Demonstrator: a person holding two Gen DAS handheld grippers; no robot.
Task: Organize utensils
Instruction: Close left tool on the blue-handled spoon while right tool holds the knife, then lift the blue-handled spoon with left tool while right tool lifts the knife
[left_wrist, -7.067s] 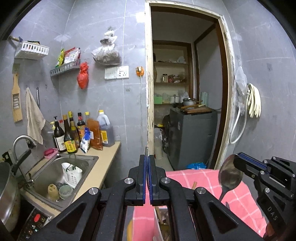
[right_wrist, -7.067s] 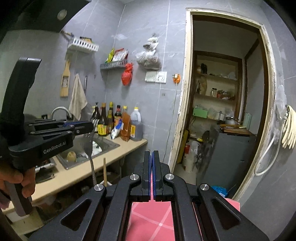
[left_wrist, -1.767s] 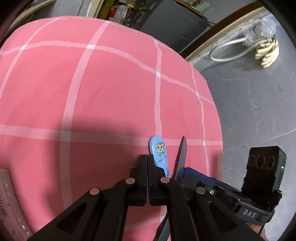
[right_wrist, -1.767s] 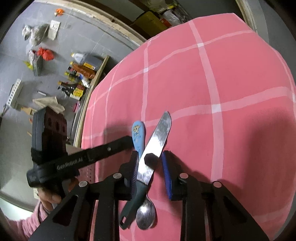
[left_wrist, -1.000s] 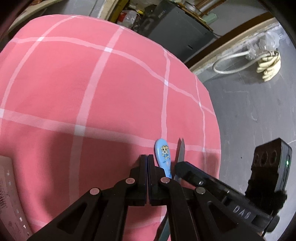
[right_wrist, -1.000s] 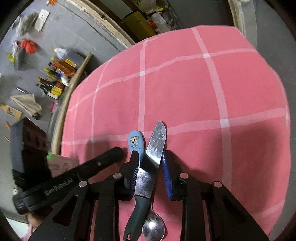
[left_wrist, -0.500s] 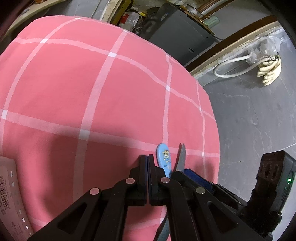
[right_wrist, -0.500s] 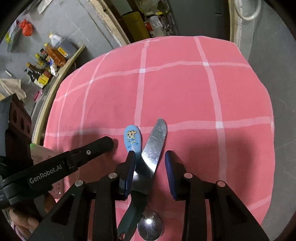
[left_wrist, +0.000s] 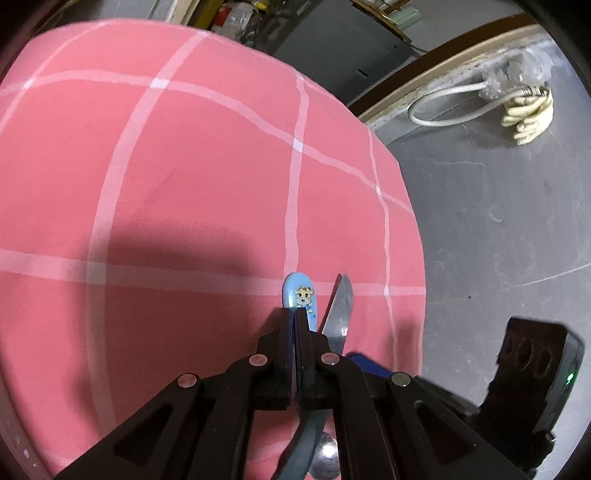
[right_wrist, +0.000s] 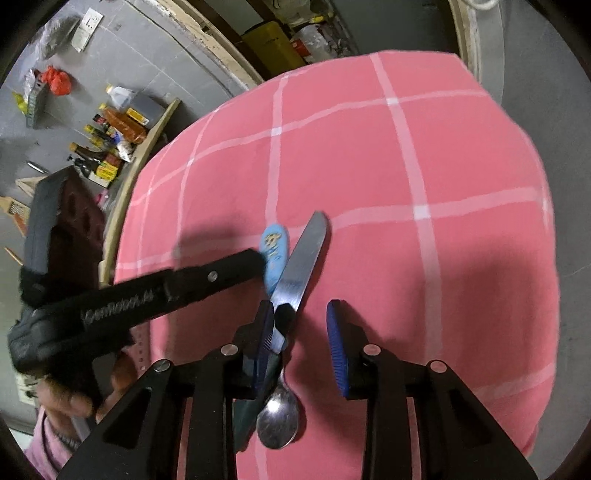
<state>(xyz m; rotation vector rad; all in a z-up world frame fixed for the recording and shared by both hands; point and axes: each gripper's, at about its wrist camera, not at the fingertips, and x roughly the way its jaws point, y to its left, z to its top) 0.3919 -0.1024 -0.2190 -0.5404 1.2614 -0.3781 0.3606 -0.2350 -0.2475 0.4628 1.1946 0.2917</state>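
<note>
A knife (right_wrist: 301, 258) with a steel blade and dark green handle lies on the pink checked tablecloth (right_wrist: 369, 155). A spoon with a light blue cartoon handle (right_wrist: 274, 245) and steel bowl (right_wrist: 277, 424) lies crossed under it. My right gripper (right_wrist: 301, 343) is open, its jaws astride the knife near the handle. My left gripper (left_wrist: 295, 314) is shut and empty, its tip resting at the blue handle (left_wrist: 300, 295), next to the blade (left_wrist: 340, 306). In the right wrist view the left gripper (right_wrist: 255, 260) reaches in from the left.
The table's right edge drops to a grey floor (left_wrist: 498, 221). A counter with sauce bottles (right_wrist: 110, 136) stands at the left. A doorway with a grey cabinet (left_wrist: 332, 44) lies beyond the table. A white ruler-like strip (left_wrist: 14, 435) shows at lower left.
The right gripper has opened wider around the knife. The left gripper's tip has moved in against the blue spoon handle. Knife and spoon stay on the cloth.
</note>
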